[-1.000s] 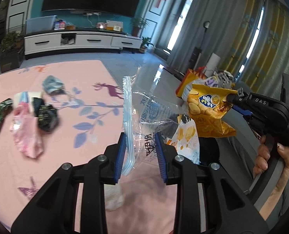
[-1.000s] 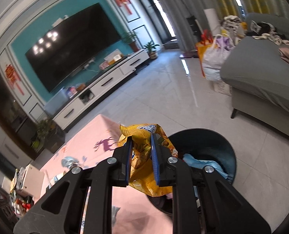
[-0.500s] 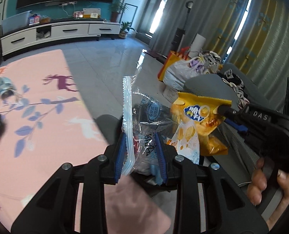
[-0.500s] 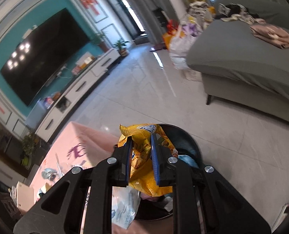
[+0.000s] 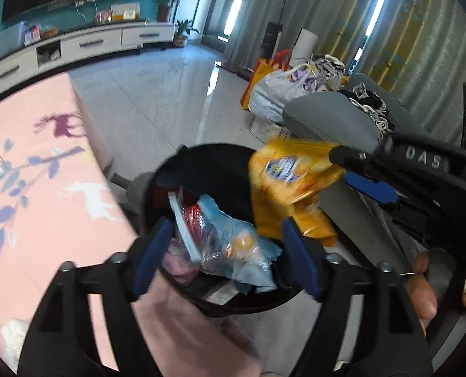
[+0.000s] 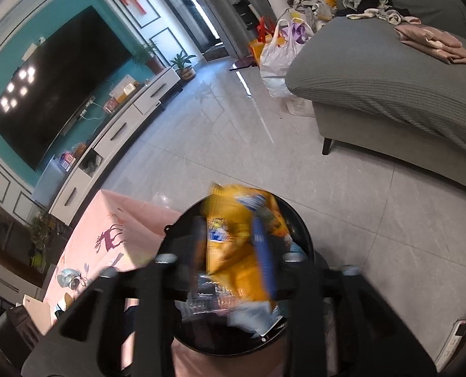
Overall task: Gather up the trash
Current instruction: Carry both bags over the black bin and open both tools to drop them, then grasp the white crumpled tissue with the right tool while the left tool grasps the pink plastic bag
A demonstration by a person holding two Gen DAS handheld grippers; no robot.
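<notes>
A black round trash bin (image 5: pixel 182 163) stands on the floor beside the pink table. My left gripper (image 5: pixel 225 251) is open right above it, and the clear plastic bag (image 5: pixel 230 242) lies inside the bin among other wrappers. My right gripper (image 6: pixel 233 248) hangs over the bin (image 6: pixel 302 229) with its jaws spread, blurred by motion. The yellow snack bag (image 6: pixel 233 251) sits between the jaws, and in the left wrist view the yellow snack bag (image 5: pixel 283 188) hangs at the bin's right rim under the right gripper (image 5: pixel 355 169).
The pink table with a deer print (image 5: pixel 44 188) lies left of the bin, with a white tissue (image 5: pixel 13 339) near its front. A grey sofa (image 6: pixel 390 88) with clothes stands right. Full bags (image 5: pixel 273 91) sit on the tiled floor behind.
My left gripper has opened and dropped the clear plastic bag into the bin. My right gripper has moved down over the bin and its jaws have spread around the yellow snack bag.
</notes>
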